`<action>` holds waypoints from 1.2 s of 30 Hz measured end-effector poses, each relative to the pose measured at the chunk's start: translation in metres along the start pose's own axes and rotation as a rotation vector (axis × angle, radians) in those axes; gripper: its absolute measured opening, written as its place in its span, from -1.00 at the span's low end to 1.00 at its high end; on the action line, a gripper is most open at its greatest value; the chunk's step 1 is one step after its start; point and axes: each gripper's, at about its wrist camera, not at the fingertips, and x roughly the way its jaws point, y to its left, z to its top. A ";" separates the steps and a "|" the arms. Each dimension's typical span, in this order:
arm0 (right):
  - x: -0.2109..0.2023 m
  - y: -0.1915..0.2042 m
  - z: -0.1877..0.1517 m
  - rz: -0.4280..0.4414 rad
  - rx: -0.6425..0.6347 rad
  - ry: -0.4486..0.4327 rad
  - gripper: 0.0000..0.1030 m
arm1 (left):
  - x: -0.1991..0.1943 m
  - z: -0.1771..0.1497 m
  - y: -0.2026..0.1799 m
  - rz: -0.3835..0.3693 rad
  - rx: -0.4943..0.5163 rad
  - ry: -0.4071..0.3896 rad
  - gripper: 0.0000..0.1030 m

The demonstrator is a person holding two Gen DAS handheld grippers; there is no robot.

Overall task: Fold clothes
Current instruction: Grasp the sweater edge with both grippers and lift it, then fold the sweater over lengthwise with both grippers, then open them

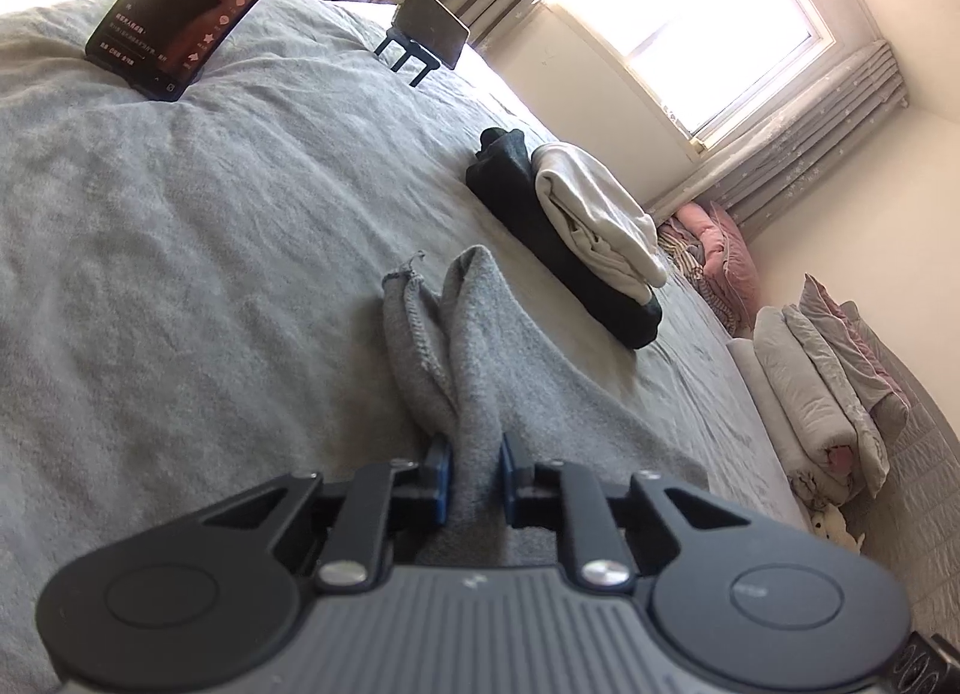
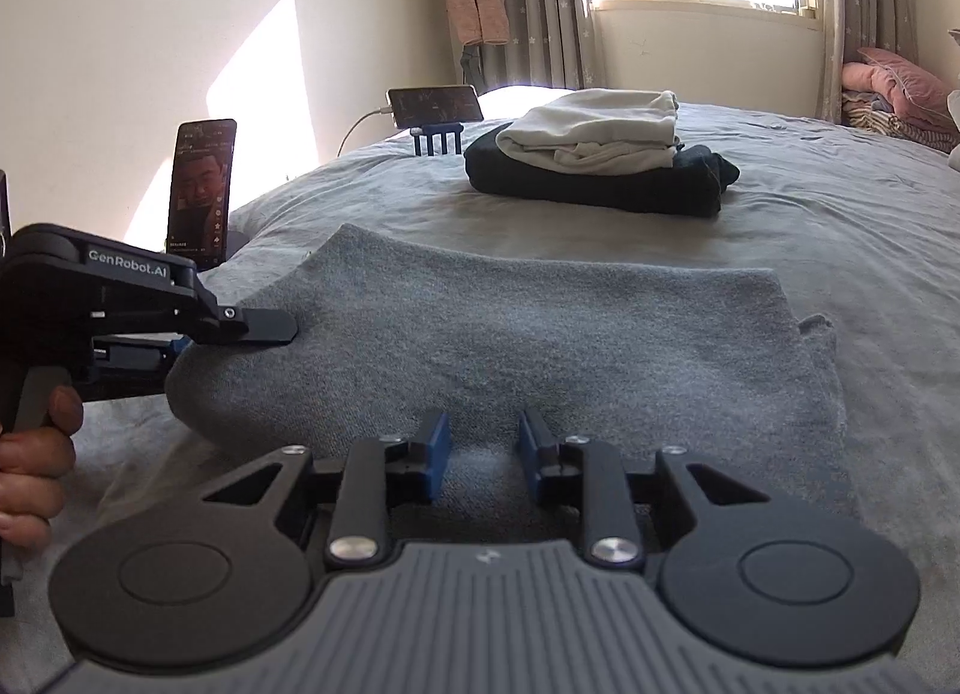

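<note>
A grey knit garment (image 2: 510,334) lies partly folded on a grey bed (image 2: 840,226), its long axis running left to right across the right wrist view. The left tongs (image 1: 474,469) are clamped on a bunched ridge of its left end, cloth pinched between the blue pads. The right tongs (image 2: 485,460) sit at the garment's near edge, just right of its middle — their blue pads stand apart with fabric lying between and below them, not yet pressed. Each hand is thus nearest its own end. Beyond, well apart, a folded white garment (image 2: 594,133) rests on a folded dark one (image 2: 600,184).
</note>
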 end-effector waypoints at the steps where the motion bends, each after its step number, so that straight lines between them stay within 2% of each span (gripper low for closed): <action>1: 0.001 0.002 -0.001 -0.005 -0.007 0.002 -0.48 | -0.001 0.001 -0.003 -0.007 0.000 0.001 -0.71; 5: 0.000 0.002 -0.001 -0.001 -0.004 0.013 -0.48 | -0.009 0.005 -0.025 -0.036 0.070 -0.014 -0.73; 11: -0.003 -0.012 0.001 0.056 0.059 0.019 -0.48 | -0.007 0.002 -0.067 -0.081 0.184 -0.015 -0.74; 16: -0.014 -0.046 0.007 0.118 0.233 0.002 -0.50 | 0.011 -0.008 -0.105 -0.112 0.267 0.023 -0.75; 20: -0.027 -0.081 0.010 0.120 0.402 -0.038 -0.45 | 0.027 -0.021 -0.125 -0.135 0.313 0.061 -0.75; 22: -0.033 -0.099 0.010 0.111 0.490 -0.053 -0.32 | 0.036 -0.028 -0.131 -0.145 0.326 0.085 -0.75; 24: -0.038 -0.117 0.008 0.103 0.582 -0.062 -0.32 | 0.047 -0.035 -0.130 -0.165 0.322 0.123 -0.73; 27: -0.041 -0.144 -0.003 0.123 0.757 -0.063 -0.16 | 0.064 -0.044 -0.122 -0.219 0.281 0.183 -0.66; 29: -0.041 -0.154 -0.009 0.175 0.851 -0.074 -0.13 | 0.071 -0.048 -0.115 -0.267 0.238 0.209 -0.54; 30: -0.041 -0.158 -0.011 0.202 0.893 -0.080 -0.05 | 0.073 -0.050 -0.112 -0.290 0.221 0.215 -0.53; 33: -0.040 -0.160 -0.014 0.257 0.947 -0.087 0.15 | 0.070 -0.054 -0.110 -0.354 0.198 0.218 -0.31; 35: -0.039 -0.160 -0.012 0.262 0.948 -0.083 0.21 | 0.063 -0.055 -0.112 -0.377 0.208 0.218 -0.13; 36: -0.039 -0.158 -0.011 0.261 0.945 -0.082 0.22 | 0.060 -0.055 -0.113 -0.384 0.217 0.216 -0.11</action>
